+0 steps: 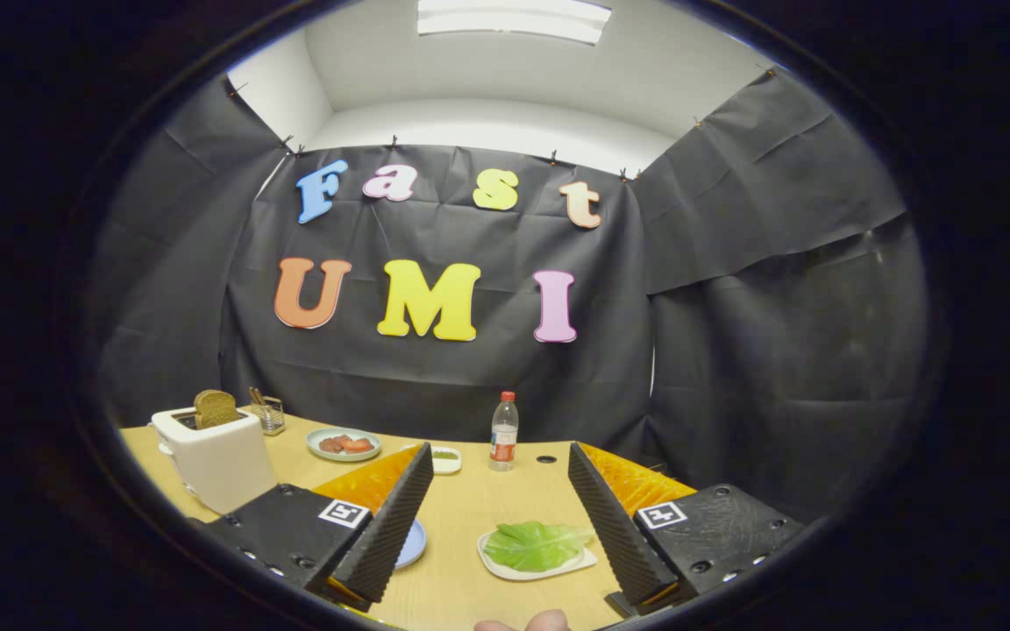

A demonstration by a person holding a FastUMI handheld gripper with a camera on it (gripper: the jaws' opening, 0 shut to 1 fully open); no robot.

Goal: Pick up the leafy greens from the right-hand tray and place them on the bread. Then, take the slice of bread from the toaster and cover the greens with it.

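Hovering wide open above the tabletop, the hand-held gripper should descend over the greens on their tray, pinching the leaf, not the rim.

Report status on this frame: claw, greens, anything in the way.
Claw open, holding nothing. Leafy greens on white tray between its fingers, untouched. Bread slice upright in toaster. Nothing in the way.

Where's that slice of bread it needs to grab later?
The bread slice stands up out of the white toaster at the table's far left, beyond the open fingers, with a small wire rack just behind it.
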